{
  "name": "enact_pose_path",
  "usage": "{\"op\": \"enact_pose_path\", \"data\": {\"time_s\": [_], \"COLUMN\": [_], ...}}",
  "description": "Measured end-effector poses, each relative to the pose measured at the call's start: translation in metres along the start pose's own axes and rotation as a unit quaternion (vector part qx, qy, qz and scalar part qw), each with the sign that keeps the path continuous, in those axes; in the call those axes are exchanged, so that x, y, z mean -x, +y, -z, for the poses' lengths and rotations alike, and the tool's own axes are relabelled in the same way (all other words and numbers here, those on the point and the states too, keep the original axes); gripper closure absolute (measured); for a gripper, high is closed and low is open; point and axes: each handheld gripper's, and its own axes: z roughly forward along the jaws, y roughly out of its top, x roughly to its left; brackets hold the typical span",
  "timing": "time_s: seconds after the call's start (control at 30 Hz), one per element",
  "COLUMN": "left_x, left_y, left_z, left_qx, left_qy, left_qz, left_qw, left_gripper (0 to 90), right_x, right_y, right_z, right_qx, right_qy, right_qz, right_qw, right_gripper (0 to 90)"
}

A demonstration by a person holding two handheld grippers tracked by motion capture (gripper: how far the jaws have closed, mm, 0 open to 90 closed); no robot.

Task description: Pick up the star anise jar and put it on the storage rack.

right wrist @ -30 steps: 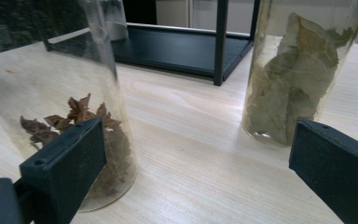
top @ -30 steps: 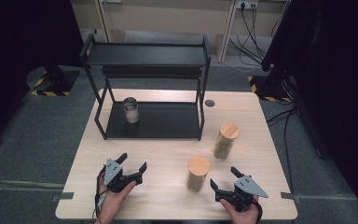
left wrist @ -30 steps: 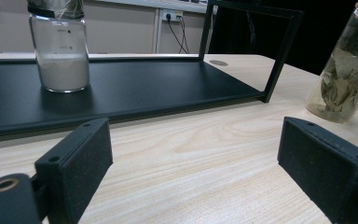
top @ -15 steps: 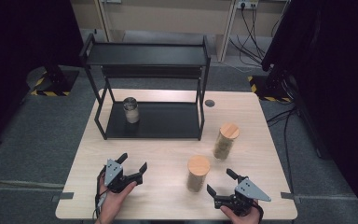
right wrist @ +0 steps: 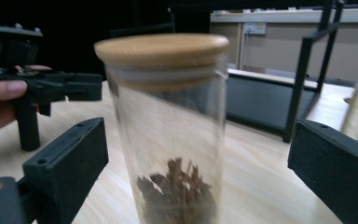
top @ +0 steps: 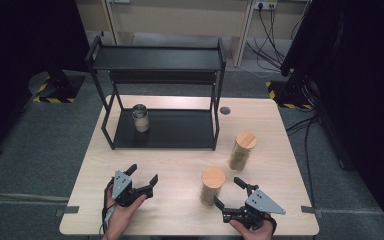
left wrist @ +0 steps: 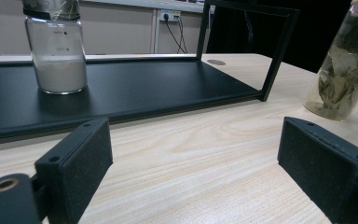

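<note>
Wooden table (top: 180, 170) | right gripper (right wrist: 196, 154) jaws wide, just narrowing; nearer jar (right wrist: 168, 126) now between them, ungripped | grasp next; left gripper (top: 139, 176) open

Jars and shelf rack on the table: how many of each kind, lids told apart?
Wooden-lid jars: 2, the near jar and the far jar
Dark-lid jar: 1
Black shelf rack: 1
Total: 4

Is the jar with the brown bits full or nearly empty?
Nearly empty. The jar has brown bits at its bottom, clear glass above.
</note>
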Motion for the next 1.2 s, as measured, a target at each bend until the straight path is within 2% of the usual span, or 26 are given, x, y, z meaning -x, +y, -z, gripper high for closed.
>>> {"op": "enact_pose_path", "data": {"time_s": [0.23, 0.5, 0.8, 0.97, 1.2], "left_x": [0.001, 0.002, 0.002, 0.001, 0.001], "left_y": [0.000, 0.000, 0.000, 0.000, 0.000], "left_z": [0.000, 0.000, 0.000, 0.000, 0.000], "left_qx": [0.001, 0.001, 0.000, 0.001, 0.002], "left_qy": [-0.002, -0.002, -0.003, -0.004, -0.004], "left_qz": [-0.004, -0.005, -0.004, -0.003, 0.000], "left_qw": [1.0000, 1.0000, 1.0000, 1.0000, 1.0000], "left_gripper": [9.6, 9.6, 9.7, 9.7, 9.7], "right_x": [-0.007, -0.007, -0.006, -0.007, -0.009], "right_y": [0.008, 0.012, 0.011, 0.009, 0.010], "right_z": [-0.010, -0.021, -0.030, -0.033, -0.033], "right_qx": [0.003, -0.005, -0.015, -0.020, -0.023], "right_qy": [0.013, 0.011, 0.017, 0.026, 0.017], "right_qz": [0.009, 0.015, 0.015, 0.019, 0.022], "right_qw": [0.9999, 0.9998, 0.9996, 0.9993, 0.9993], "right_gripper": [8.0, 11.7, 17.8, 24.3, 25.2]}}
